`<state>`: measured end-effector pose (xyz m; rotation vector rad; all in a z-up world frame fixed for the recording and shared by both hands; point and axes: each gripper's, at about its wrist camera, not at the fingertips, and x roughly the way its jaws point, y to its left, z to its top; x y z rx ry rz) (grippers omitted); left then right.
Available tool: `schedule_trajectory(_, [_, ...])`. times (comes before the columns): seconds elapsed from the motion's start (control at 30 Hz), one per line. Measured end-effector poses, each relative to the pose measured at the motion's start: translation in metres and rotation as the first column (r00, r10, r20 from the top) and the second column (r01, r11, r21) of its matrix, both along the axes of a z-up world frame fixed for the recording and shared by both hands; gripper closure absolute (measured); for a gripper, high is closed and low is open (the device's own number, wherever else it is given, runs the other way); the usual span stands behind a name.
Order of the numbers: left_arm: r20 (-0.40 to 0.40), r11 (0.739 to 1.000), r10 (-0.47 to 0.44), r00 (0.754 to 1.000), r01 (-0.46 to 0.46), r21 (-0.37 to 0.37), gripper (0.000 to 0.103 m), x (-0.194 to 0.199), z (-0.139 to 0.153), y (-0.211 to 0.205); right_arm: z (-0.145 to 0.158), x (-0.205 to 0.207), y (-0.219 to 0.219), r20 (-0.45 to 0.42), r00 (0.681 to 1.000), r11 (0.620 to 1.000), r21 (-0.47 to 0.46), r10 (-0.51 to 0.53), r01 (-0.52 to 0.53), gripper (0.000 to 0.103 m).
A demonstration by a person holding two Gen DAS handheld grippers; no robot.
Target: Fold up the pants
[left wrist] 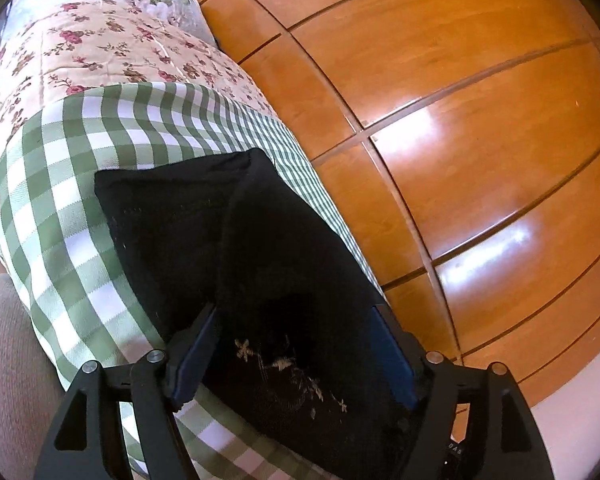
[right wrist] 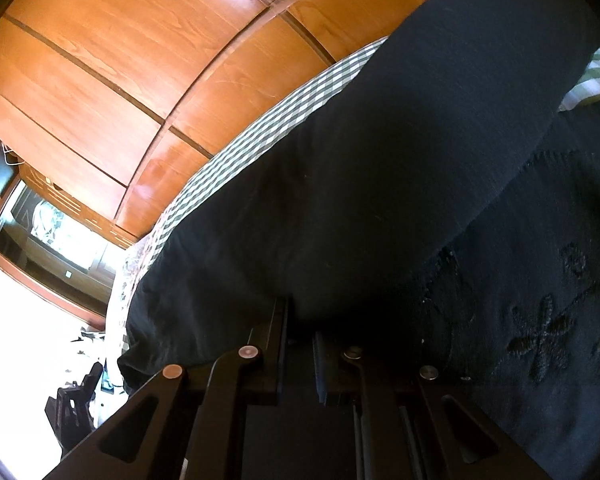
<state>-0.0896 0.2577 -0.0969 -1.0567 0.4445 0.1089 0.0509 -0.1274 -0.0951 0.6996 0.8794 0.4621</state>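
Observation:
Black pants (left wrist: 180, 220) lie folded on a green-and-white checked sheet (left wrist: 80, 160), with pale embroidered flowers (left wrist: 284, 364) on the near part. My left gripper (left wrist: 294, 312) is open wide. Its blue-padded fingers (left wrist: 196, 344) stand on either side of the near fold, and the cloth lies loose between them. In the right wrist view the pants (right wrist: 380, 140) fill most of the picture, with a thick fold raised over a flat layer that carries dark embroidered flowers (right wrist: 540, 340). My right gripper (right wrist: 300, 316) is shut on the black cloth at the base of that fold.
A floral quilt (left wrist: 100, 40) covers the bed beyond the checked sheet (right wrist: 260, 128). A glossy wooden wardrobe (left wrist: 460, 120) runs close along the bed's far side (right wrist: 100, 60). A pale beige cloth surface (left wrist: 4, 360) is at the lower left. Bright floor with dark clutter (right wrist: 76, 400) lies beyond the bed's end.

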Motion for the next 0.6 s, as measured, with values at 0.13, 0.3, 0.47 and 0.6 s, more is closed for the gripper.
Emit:
schedule_trajectory(0.13, [-0.018,0.999,0.016,1.0,-0.016,-0.028,0.027,-0.004,-0.003,-0.004,0.0,0.0,-0.001,-0.002,1.0,1.0,0.005,-0.002,0.002,0.092])
schedule_trajectory(0.3, [-0.041,1.0,0.024,0.999,-0.025,-0.019,0.027,0.0,0.001,-0.01,0.0,-0.001,0.0,-0.004,1.0,1.0,0.007,-0.005,0.005,0.092])
schedule_trajectory(0.47, [-0.061,0.998,0.062,0.996,-0.064,-0.026,0.027,0.013,0.003,-0.008,0.002,-0.002,-0.002,-0.005,1.0,1.0,0.018,-0.016,0.016,0.092])
schedule_trajectory(0.6, [-0.064,0.988,0.108,0.992,-0.114,-0.1,0.029,0.025,0.003,0.007,0.004,-0.004,-0.006,0.003,0.999,0.999,0.022,-0.034,0.034,0.092])
